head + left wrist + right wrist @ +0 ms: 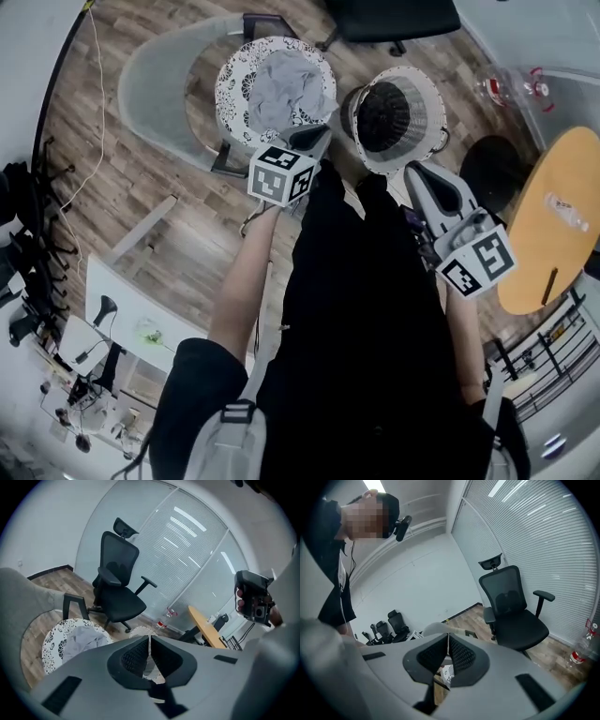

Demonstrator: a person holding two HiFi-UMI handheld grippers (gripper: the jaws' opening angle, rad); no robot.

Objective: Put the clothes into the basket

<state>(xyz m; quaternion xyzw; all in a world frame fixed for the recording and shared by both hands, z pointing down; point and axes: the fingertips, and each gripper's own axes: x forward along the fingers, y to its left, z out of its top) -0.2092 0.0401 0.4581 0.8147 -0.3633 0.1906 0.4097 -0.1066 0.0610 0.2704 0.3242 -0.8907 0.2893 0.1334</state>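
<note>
A crumpled grey garment (278, 86) lies on a round seat with a black-and-white pattern (232, 89). To its right stands a white basket (424, 98) with a dark inside. My left gripper (315, 140) hovers between the seat and the basket, shut with nothing in it. In the left gripper view its jaws (149, 642) meet in a thin line, with the garment (83, 640) low at the left and the basket's rim (137, 631) just behind them. My right gripper (419, 171) sits below the basket, also shut and empty (448, 640).
A black office chair (394, 17) stands beyond the basket (119, 597) (516, 613). A round wooden table (553, 216) is at the right, with plastic bottles (497, 89) on the floor near the glass wall. A white desk with clutter (131, 328) is at the lower left.
</note>
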